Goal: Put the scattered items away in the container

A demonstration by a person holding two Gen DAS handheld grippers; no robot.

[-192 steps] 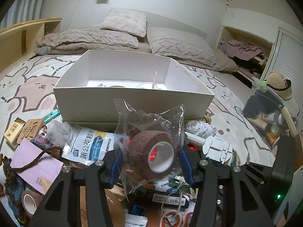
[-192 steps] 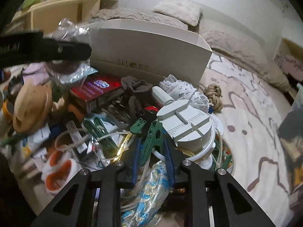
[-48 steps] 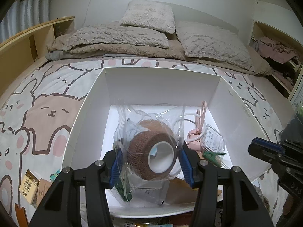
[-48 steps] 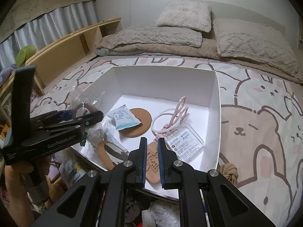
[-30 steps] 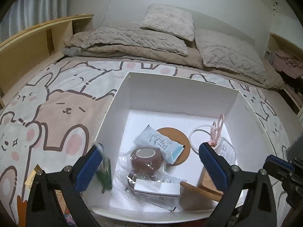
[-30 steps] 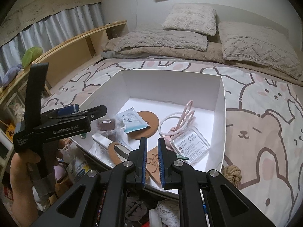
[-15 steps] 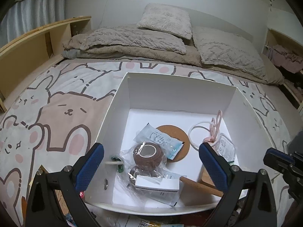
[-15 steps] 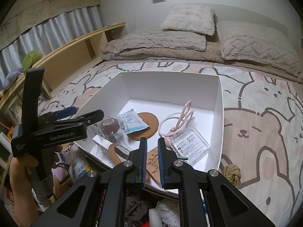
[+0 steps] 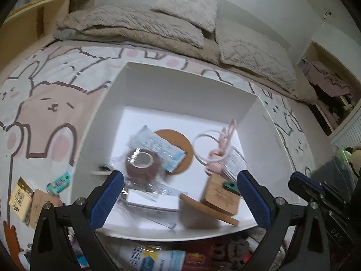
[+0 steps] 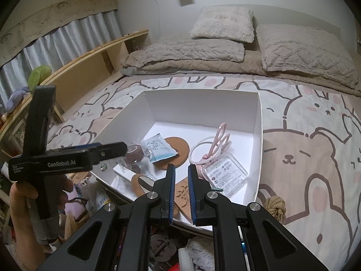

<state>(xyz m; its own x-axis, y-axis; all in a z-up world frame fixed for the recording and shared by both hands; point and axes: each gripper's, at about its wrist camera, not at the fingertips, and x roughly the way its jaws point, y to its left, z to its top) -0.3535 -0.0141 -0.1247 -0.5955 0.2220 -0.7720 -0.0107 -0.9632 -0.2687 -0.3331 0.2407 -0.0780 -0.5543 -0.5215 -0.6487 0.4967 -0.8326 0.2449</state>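
A white open box sits on the bed. The brown bandage roll in its clear wrapper lies inside at the near left, beside a blue-white sachet, a cork coaster, a white ring with a pink clip, a clear plastic case and a wooden block. My left gripper is wide open and empty above the box's near edge; it also shows in the right wrist view. My right gripper is nearly closed, empty, over the near rim.
Scattered items lie in front of the box: a blue-white packet, a small yellow box, a rope knot, lace. Pillows lie at the far end. A wooden shelf runs along the left.
The left gripper has pulled back and lowered a little since half a second ago, still open; the roll, released about a second ago, lies in the box. The right gripper barely moved.
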